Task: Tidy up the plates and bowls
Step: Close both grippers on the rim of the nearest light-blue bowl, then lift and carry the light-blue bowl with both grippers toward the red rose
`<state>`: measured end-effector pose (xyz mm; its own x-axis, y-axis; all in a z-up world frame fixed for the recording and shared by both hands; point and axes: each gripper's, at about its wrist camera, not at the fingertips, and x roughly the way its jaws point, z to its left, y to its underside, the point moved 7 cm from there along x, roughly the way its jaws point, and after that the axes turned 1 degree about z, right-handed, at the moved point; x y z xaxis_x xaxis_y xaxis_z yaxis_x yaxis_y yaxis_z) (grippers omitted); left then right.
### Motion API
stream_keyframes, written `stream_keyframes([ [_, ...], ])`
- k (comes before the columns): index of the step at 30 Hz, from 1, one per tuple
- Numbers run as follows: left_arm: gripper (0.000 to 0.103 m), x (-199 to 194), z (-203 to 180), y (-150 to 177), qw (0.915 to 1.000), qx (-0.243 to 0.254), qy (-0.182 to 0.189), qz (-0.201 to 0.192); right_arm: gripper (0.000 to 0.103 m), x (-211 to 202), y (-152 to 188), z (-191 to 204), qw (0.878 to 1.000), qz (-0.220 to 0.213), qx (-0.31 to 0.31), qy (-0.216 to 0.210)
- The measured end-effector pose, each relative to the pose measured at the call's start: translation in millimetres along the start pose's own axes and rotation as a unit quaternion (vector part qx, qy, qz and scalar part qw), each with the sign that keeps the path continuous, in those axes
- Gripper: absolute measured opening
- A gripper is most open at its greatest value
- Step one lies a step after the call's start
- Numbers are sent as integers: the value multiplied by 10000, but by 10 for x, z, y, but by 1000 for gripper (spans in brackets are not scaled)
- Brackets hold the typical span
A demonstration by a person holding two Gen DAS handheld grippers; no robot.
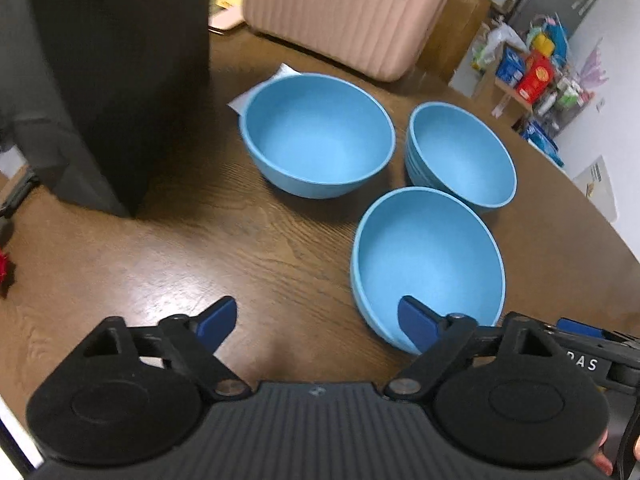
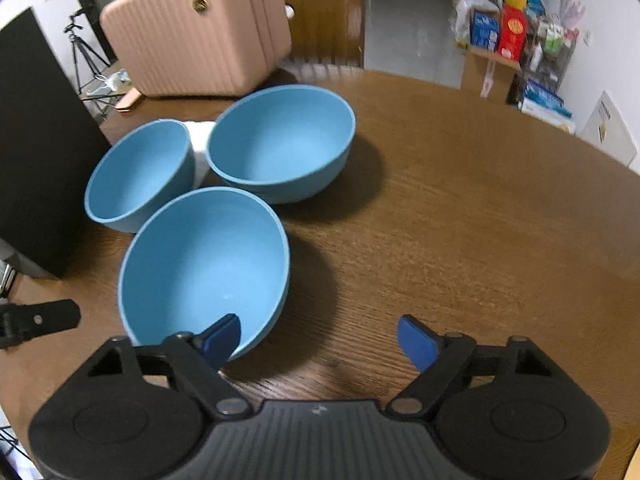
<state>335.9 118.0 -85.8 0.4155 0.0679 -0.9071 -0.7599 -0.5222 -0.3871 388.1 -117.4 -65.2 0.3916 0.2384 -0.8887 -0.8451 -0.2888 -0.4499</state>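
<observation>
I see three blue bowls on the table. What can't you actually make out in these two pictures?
- Near bowl: its front rim, hidden by the left tool in the left view and by the right tool in the right view.
- White thing behind the bowls: mostly hidden in both views, so I cannot name it.
- Shelf goods: labels too small and blurred.
- Plates: none in either view.

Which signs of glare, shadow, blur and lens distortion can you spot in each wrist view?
Left wrist view: glare patch on the table near the hand-held gripper; the pink case is smeared by blur. Right wrist view: dark shadows fall right of the far bowl and near bowl; the table edge bows and corners darken, as a fisheye does.
</observation>
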Motion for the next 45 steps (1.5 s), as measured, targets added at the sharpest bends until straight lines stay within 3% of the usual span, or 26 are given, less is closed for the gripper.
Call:
stream_keyframes([
  [12, 56, 602, -68, -188, 9990, 105, 27, 432, 58, 483, -137, 47, 9993, 348, 138, 55],
  [16, 43, 716, -71, -219, 9985, 135, 29, 527, 42, 580, -188, 78, 9991, 381, 196, -19],
  [26, 21, 841, -159, -230, 9980, 165, 184, 573, 17, 671, -240, 92, 9979, 422, 316, -372],
  [37, 11, 885, -205, -210, 9978, 170, 285, 568, 7, 740, -248, 153, 9968, 433, 333, -580],
  [45, 7, 877, -201, -209, 9977, 184, 323, 567, 7, 733, -234, 146, 9962, 402, 381, -677],
])
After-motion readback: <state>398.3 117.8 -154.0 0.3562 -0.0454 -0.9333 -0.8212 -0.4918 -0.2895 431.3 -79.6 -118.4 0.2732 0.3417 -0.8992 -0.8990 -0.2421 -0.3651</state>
